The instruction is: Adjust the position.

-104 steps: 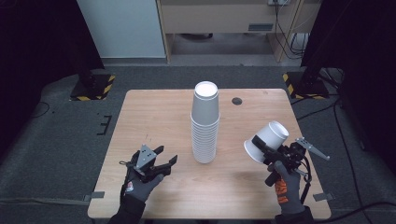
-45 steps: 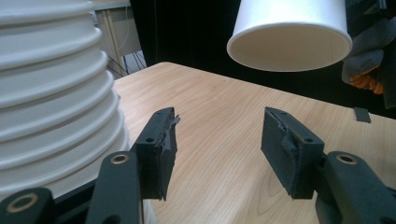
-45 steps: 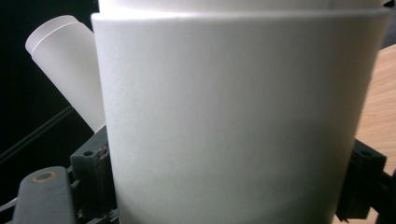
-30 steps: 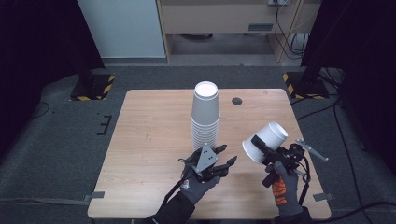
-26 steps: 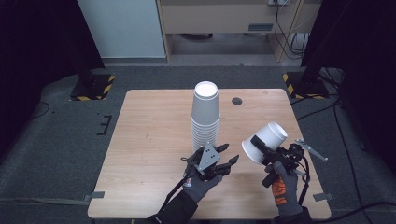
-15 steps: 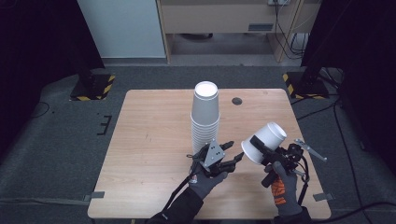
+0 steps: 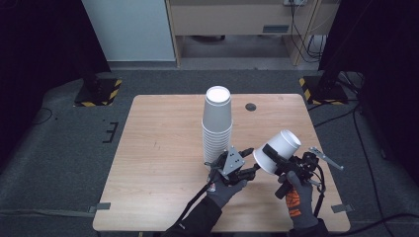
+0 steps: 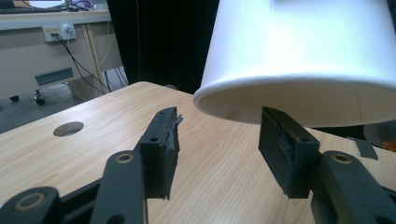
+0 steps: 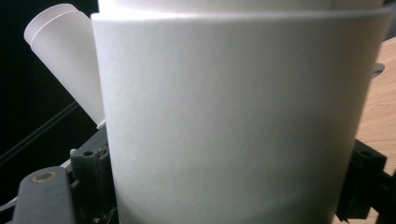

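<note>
My right claw (image 7: 271,157) is clamped on a single white paper cup (image 7: 276,151), one jaw pressed to each side of its wall, and I hold it tilted above the tabletop (image 7: 163,148) with its closed base pointing up and away from me and its open mouth turned toward my left side. My left claw (image 8: 218,140) is spread wide and holds nothing; its two black jaws sit just under the rim of that cup (image 8: 299,56), one to either side of the near edge, not touching it as far as I can tell. Just beyond my left claw (image 7: 246,165) stands a tall stack of white cups (image 7: 217,126), mouths down, near the middle of the tabletop. Farther back, a small dark round hole (image 7: 251,106) sits in the wood.
</note>
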`<state>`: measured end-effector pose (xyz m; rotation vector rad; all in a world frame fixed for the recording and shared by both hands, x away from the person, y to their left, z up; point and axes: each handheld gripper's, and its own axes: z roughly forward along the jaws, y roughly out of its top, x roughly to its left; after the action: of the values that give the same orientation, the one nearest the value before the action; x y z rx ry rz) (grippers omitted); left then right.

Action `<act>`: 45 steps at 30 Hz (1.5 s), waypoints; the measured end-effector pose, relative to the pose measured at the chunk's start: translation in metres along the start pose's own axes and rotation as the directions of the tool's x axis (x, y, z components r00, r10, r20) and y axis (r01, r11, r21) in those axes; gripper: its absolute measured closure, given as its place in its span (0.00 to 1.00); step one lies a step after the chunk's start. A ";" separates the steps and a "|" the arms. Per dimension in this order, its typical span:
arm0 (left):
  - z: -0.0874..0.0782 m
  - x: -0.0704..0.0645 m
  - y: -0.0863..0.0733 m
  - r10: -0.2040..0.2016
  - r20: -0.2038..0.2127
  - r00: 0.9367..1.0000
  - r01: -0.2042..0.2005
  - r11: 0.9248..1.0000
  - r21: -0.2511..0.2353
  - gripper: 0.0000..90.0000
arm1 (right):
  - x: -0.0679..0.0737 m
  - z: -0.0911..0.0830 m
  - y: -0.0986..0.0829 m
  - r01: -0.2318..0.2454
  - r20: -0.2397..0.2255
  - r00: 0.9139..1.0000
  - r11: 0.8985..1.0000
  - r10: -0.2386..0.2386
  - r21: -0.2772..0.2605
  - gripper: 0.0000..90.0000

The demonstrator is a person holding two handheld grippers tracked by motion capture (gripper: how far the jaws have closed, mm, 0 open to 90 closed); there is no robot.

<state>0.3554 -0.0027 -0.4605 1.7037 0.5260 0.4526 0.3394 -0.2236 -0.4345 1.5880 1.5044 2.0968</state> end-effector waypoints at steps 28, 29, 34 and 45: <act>0.012 0.001 0.002 0.008 -0.004 1.000 -0.009 0.997 -0.078 0.67 | 0.000 0.005 -0.006 -0.039 -0.026 0.999 0.998 0.040 0.041 0.17; 0.011 0.002 0.002 0.008 -0.006 1.000 -0.009 0.997 -0.078 0.69 | -0.001 0.005 -0.006 -0.035 -0.026 0.999 0.999 0.036 0.041 0.17; 0.009 0.004 0.000 0.008 -0.018 1.000 -0.009 0.997 -0.076 0.79 | -0.002 0.006 -0.007 -0.044 -0.031 0.998 0.998 0.046 0.049 0.17; 0.006 0.006 -0.002 -0.001 -0.002 1.000 0.001 0.998 -0.062 0.91 | -0.005 0.007 -0.008 -0.055 -0.014 0.998 0.996 0.056 0.066 0.16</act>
<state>0.3632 -0.0040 -0.4639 1.6439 0.5094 0.4648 0.3437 -0.2184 -0.4437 1.6583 1.5671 2.1148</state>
